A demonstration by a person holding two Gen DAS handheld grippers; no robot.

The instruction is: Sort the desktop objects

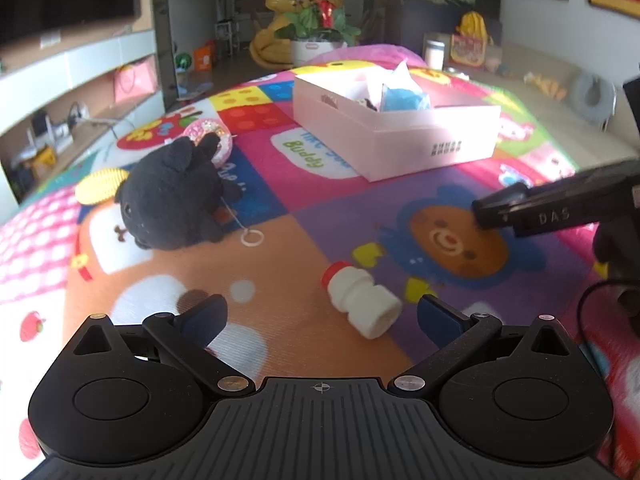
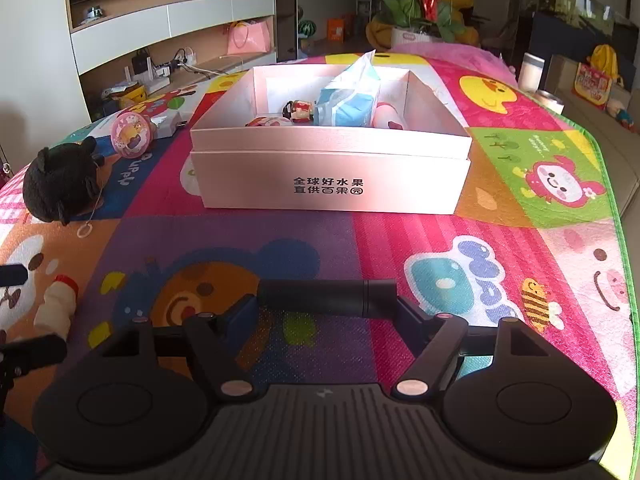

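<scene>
My right tongs (image 2: 326, 310) clamp a black cylinder (image 2: 326, 298) crosswise; a white red-capped bottle (image 1: 360, 298) lies toppled nearby, black plush (image 1: 172, 204) far left, pink box (image 2: 332, 160) beyond.

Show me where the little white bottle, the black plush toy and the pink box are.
bottle (image 1: 362, 300): left wrist view, on its white ribbed body.
plush (image 1: 172, 196): left wrist view, on the middle of its black body.
box (image 2: 332, 184): right wrist view, on its front wall by the printed text.

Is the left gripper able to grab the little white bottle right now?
Probably yes. The left gripper is open, and the little white bottle lies on its side on the mat just ahead between the fingers, with nothing in the way.
</scene>
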